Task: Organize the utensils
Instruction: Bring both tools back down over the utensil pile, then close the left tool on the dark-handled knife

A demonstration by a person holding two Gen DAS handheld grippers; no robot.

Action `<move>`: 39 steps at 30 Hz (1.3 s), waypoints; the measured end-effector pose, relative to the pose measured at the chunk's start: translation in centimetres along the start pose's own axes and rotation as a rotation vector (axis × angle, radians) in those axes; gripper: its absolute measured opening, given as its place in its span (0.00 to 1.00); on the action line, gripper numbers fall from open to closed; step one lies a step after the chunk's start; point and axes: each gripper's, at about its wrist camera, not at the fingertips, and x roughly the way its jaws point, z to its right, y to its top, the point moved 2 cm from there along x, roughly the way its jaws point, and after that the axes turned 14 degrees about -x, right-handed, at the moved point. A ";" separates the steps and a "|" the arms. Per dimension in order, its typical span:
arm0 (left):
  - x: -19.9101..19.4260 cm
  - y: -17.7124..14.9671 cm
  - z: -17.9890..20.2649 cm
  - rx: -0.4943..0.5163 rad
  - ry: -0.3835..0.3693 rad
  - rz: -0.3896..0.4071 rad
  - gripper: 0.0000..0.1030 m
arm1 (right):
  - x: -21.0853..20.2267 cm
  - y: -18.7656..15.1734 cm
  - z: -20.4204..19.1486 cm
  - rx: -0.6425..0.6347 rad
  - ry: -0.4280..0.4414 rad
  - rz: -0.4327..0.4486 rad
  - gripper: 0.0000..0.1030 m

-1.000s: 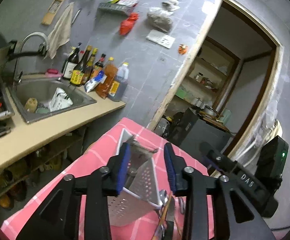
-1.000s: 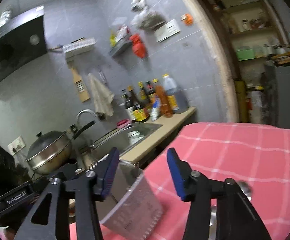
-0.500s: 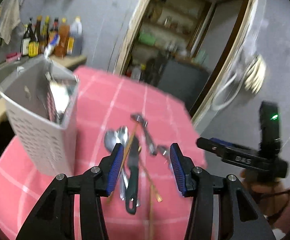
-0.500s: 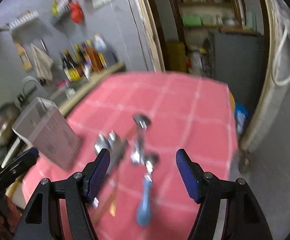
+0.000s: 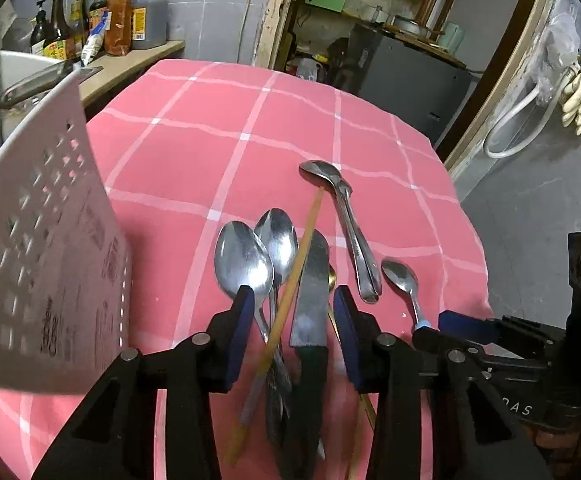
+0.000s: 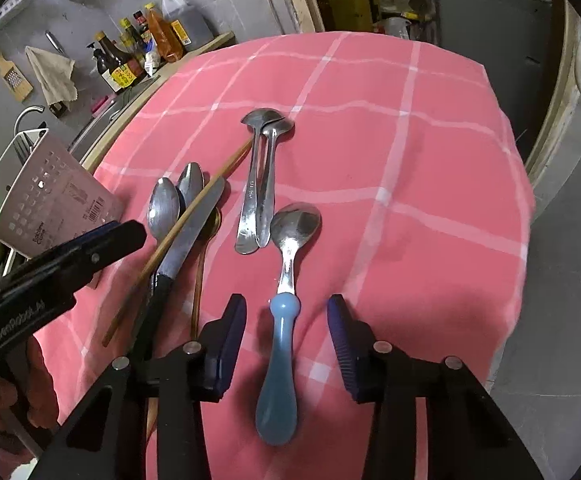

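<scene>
With the closing right tongs [image 6: 286,340] straddling, not yet pinching, the blue-handled spoon [image 6: 280,364] on the pink-clothed desk [image 6: 410,200], and the closing left tongs [image 5: 294,320] bracketing the knife [image 5: 308,304], each grip should centre on one handle before lifting toward the white caddy [image 5: 42,248].

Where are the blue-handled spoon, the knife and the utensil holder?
Blue-handled spoon [image 6: 276,380]: right wrist view, on its blue handle.
Knife [image 5: 310,280]: left wrist view, on its blade.
Utensil holder [image 5: 38,248]: left wrist view, on its perforated side wall.

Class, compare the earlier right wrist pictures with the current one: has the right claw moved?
Yes. The right claw has tipped down from facing the tiled wall toward the pink tablecloth, now straddling the blue-handled spoon, jaws closing.
</scene>
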 end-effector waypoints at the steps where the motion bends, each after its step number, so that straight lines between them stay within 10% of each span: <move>1: 0.2 0.2 -0.1 0.005 0.003 -0.007 0.33 | 0.1 -0.1 0.1 -0.003 -0.003 -0.006 0.35; 39: 2.9 -2.1 1.3 -0.010 0.019 -0.312 0.15 | 2.1 2.4 0.2 -0.024 0.027 -0.118 0.18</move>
